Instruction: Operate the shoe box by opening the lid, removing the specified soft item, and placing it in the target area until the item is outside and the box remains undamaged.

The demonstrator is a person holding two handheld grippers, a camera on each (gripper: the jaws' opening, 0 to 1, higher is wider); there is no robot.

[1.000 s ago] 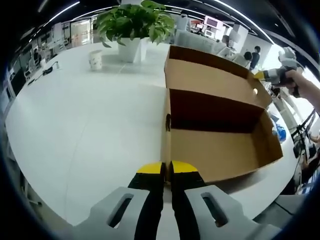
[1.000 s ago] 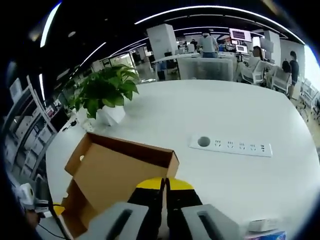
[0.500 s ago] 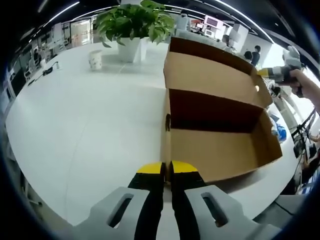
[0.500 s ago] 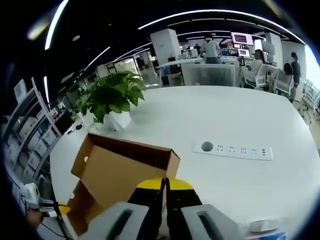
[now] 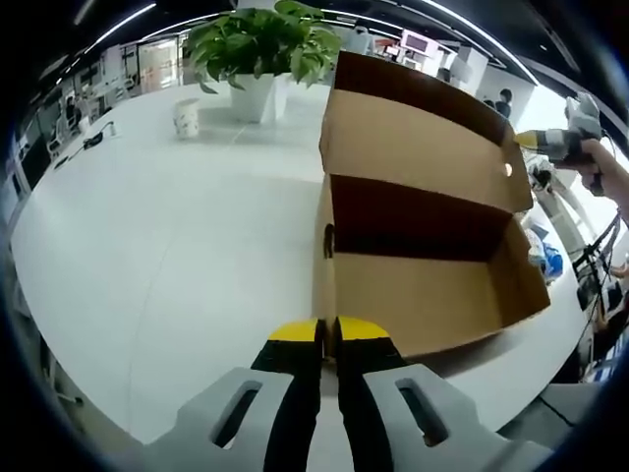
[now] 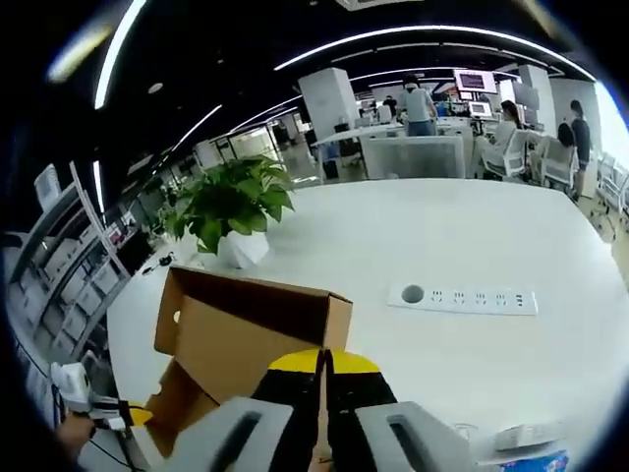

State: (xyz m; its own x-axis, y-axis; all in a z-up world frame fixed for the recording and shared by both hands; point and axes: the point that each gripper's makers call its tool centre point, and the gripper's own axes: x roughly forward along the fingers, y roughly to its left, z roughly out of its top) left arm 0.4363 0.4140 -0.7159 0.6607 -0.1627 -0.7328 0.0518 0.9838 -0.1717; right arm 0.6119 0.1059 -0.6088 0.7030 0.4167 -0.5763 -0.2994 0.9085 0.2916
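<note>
The white tabletop carries all items. The brown cardboard shoe box stands open near the tabletop's right edge in the left gripper view, its interior dark along the back wall and no soft item discernible inside. The box lid is raised behind the box on its hinge edge; a small round hole shows near the lid's right end.

The left gripper sits just in front of the box's near-left corner, its yellow-tipped jaws pressed together with nothing between them.

The right gripper has its jaws closed on the free edge of the lid, holding it raised.

A potted green plant in a white pot stands toward the tabletop's far edge, with a small white cup beside it. A white power strip lies flat in the tabletop.
</note>
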